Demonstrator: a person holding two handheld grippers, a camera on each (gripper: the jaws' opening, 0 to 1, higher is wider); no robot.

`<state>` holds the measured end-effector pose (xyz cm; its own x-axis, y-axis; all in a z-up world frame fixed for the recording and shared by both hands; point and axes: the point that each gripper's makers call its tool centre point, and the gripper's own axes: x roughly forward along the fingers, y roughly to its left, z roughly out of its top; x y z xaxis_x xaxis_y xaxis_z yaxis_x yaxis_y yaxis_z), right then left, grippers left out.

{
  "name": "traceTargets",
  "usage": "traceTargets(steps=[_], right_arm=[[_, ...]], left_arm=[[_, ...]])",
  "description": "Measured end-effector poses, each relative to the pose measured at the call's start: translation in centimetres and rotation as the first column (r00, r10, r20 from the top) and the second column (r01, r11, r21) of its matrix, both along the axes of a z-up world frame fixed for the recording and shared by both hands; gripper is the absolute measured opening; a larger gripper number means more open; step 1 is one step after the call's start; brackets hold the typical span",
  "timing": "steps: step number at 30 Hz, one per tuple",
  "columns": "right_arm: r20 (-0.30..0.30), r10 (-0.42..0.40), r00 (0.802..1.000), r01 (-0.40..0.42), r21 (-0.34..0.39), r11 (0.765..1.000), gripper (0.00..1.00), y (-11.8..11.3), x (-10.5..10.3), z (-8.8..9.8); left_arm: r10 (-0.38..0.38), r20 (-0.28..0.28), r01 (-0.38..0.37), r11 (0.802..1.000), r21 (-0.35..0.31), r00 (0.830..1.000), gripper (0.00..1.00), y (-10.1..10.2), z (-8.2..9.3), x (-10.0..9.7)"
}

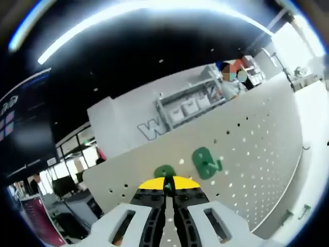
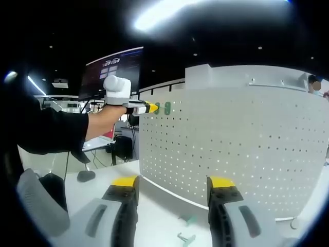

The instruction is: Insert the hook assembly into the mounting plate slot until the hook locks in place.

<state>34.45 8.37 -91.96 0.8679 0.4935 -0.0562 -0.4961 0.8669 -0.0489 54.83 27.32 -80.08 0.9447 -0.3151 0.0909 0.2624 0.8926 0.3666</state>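
1 white pegboard (image 2: 231, 149) stands beyond the right gripper's fingers. 2 green hooks sit on it, 1 (image 1: 164, 172) at the left gripper's fingertips, 1 (image 1: 206, 162) just beside. 2 more green hooks (image 2: 187, 229) lie between the right gripper's fingers.

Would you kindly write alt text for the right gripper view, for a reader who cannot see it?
The left gripper, held in a person's hand, presses a green hook against the upper left of a white pegboard. In the foreground the right gripper stands open over a white table, where two more green hooks lie.
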Motion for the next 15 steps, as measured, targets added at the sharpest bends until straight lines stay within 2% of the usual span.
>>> traceTargets(steps=[1,4,5,6,7,8,10,12,13,15], right_arm=[[-0.001,0.000,1.000,0.000,0.000,1.000,0.51,0.0,0.0,0.0],[-0.002,0.001,1.000,-0.001,-0.002,1.000,0.51,0.0,0.0,-0.1],[-0.002,0.002,1.000,-0.002,-0.002,1.000,0.51,0.1,0.0,-0.1],[-0.002,0.003,1.000,-0.003,-0.002,1.000,0.51,0.1,0.0,-0.1],[-0.001,0.003,1.000,-0.003,-0.002,1.000,0.51,0.1,0.0,-0.1],[-0.002,0.005,1.000,-0.005,-0.001,1.000,0.51,0.1,0.0,-0.1],[-0.004,0.006,1.000,-0.006,-0.001,1.000,0.51,0.2,0.0,-0.1],[-0.002,0.006,1.000,-0.006,0.001,1.000,0.51,0.2,0.0,0.0],[-0.002,0.006,1.000,-0.006,0.001,1.000,0.51,0.2,0.0,0.0],[-0.001,0.004,1.000,-0.004,0.001,1.000,0.51,0.1,0.0,0.0]], left_arm=[[-0.002,0.002,0.002,1.000,-0.009,1.000,0.03,0.0,0.0,0.0],[-0.033,-0.004,0.032,0.991,-0.133,0.999,0.04,0.0,0.0,0.1],[-0.059,-0.017,0.053,0.971,-0.232,0.998,0.04,0.2,0.0,0.0],[-0.069,-0.023,0.060,0.962,-0.268,0.997,0.04,0.3,0.0,0.0],[-0.070,-0.023,0.061,0.957,-0.283,0.997,0.05,0.3,0.0,-0.1],[-0.059,-0.019,0.052,0.965,-0.255,0.998,0.05,0.5,-0.1,-0.2],[-0.048,-0.013,0.044,0.969,-0.244,0.999,0.05,0.3,-0.2,-0.2],[-0.043,-0.029,0.035,0.966,-0.257,0.999,0.06,0.5,-0.4,0.1],[-0.037,-0.050,0.023,0.970,-0.243,0.998,0.07,0.6,-1.0,0.2],[-0.035,-0.043,0.023,0.970,-0.243,0.998,0.07,0.5,-1.0,0.2]])
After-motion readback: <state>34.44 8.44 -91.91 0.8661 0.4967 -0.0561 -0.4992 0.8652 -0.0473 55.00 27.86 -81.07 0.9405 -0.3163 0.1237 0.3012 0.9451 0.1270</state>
